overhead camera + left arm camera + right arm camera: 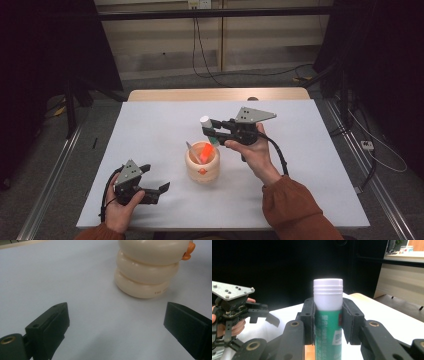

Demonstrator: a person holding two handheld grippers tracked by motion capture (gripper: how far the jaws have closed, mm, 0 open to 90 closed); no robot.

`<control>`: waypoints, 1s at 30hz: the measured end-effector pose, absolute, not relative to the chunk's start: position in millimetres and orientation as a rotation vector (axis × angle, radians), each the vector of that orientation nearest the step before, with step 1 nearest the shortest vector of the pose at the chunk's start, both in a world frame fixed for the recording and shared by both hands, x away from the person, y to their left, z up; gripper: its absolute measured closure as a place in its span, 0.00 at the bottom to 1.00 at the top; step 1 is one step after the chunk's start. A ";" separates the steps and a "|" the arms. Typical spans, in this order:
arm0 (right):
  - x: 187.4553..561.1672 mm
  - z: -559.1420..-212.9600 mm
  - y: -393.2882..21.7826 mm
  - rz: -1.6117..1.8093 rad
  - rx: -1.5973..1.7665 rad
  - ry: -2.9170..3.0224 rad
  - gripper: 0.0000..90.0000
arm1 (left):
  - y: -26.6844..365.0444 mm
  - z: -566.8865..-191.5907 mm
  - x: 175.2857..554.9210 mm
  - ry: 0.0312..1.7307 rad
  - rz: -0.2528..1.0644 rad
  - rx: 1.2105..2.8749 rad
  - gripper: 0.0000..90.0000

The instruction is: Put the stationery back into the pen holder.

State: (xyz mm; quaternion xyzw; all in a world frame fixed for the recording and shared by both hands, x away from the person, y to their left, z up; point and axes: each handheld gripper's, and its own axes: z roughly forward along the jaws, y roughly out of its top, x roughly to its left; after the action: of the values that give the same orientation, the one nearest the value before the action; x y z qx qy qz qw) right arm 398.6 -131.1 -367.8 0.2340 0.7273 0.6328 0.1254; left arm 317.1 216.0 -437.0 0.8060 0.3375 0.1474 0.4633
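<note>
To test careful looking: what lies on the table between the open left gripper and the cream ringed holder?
Nothing: in the left gripper view, bare white table runs from the left gripper and its open jaws to the cream ringed holder.

I see the white desk (150, 125) carrying one cream ringed holder (202, 162), standing just ahead of my left tool (161, 190).

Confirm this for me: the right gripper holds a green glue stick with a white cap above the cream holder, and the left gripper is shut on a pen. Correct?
Not quite. The left gripper is open with nothing between its fingers, as the left gripper view shows. The right gripper does hold the glue stick above the cream holder.
</note>
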 end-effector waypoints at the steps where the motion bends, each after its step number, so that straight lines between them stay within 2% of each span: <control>1: 397.7 -368.4 -130.7 1.841 0.679 2.123 0.74 | 216.3 -436.9 317.5 0.831 0.363 1.985 0.07; 30: 391.4 -388.8 -110.1 1.806 0.660 2.228 0.74 | 215.3 -437.1 317.5 0.828 0.360 1.981 0.07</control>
State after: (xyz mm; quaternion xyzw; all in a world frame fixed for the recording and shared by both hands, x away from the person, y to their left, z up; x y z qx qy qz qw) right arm 391.4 -110.1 -388.8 0.2230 0.7533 0.6107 0.0991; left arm 317.5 215.3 -437.1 0.8061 0.3370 0.1465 0.4640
